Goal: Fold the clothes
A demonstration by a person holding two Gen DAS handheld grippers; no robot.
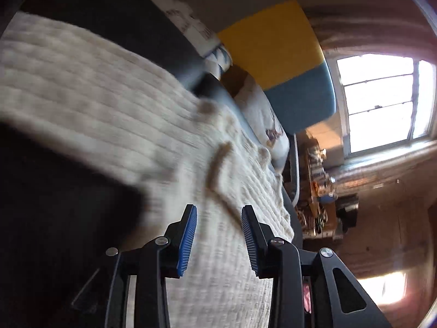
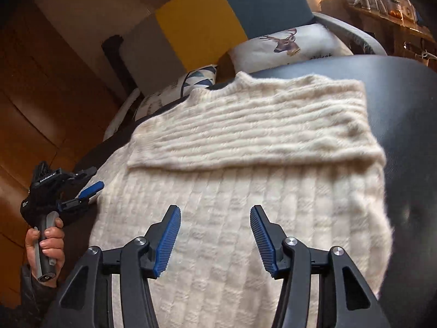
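Warm window light is falling across the room behind a chair with a grey, yellow and teal back [image 2: 207,24], where two cushions are leaning, one printed with a stag's head [image 2: 289,44] and one with blue triangles [image 2: 200,78]. Spread over the dark padded surface [image 2: 409,104] in front of me is lying the cream ribbed sweater [image 2: 240,191], its upper part doubled over so a band of knit is crossing the body, the fold line running side to side.

I am holding my right gripper [image 2: 215,237] above the lower body of the sweater, its blue-padded fingers [image 2: 168,242] standing apart with nothing between them. My left gripper [image 1: 218,242] is hovering at the sweater's left edge; in its own blurred view its jaws are spread too, empty, with knit showing through the gap. From the right view my left hand [image 2: 45,248] is wrapping its handle, beside the fabric rather than on it.
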